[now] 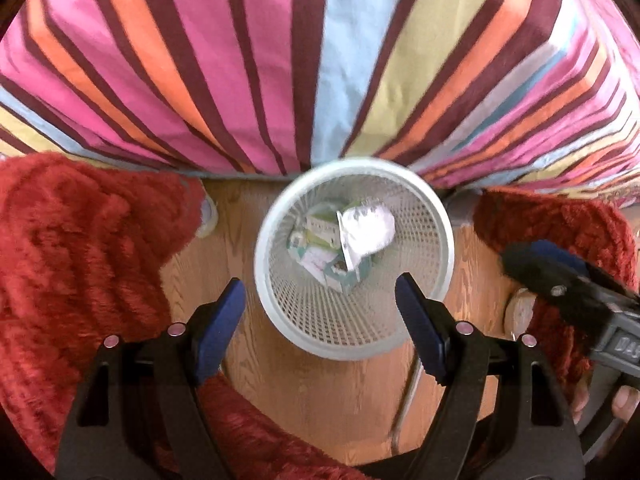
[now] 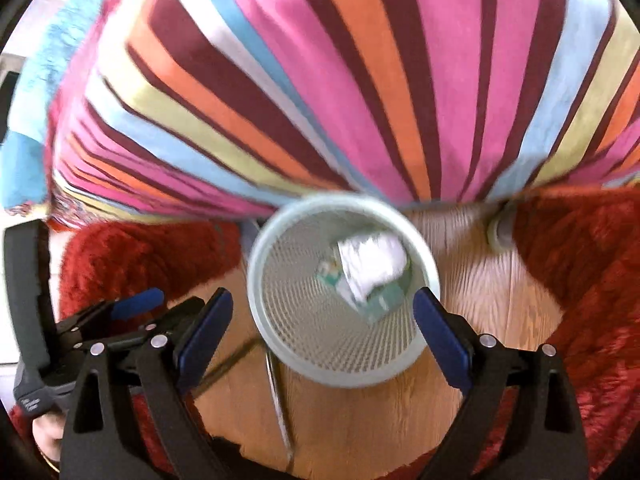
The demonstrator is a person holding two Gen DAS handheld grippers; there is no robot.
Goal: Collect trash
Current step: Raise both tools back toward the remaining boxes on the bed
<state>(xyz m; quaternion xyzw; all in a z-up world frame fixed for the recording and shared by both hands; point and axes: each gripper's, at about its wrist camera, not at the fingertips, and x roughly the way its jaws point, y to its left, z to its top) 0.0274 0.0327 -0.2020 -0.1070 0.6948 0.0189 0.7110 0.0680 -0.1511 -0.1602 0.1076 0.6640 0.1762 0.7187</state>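
A white mesh wastebasket (image 1: 424, 200) stands on the wooden floor, seen from above; it also shows in the right wrist view (image 2: 280, 240). Inside lie a crumpled white paper (image 1: 368, 226) and several small green and white cartons (image 1: 320, 228); the paper shows blurred in the right wrist view (image 2: 372, 260). My left gripper (image 1: 320, 300) is open and empty, above the basket's near rim. My right gripper (image 2: 324, 312) is open and empty, also over the near rim. The right gripper shows at the right edge of the left wrist view (image 1: 560, 276), and the left gripper at the left of the right wrist view (image 2: 132, 312).
A bed with a striped bedspread (image 1: 320, 60) fills the far side, right behind the basket. Red shaggy rugs (image 1: 80, 260) lie on both sides of the wooden floor (image 1: 340, 400). A thin cable (image 2: 276, 392) runs across the floor near the basket.
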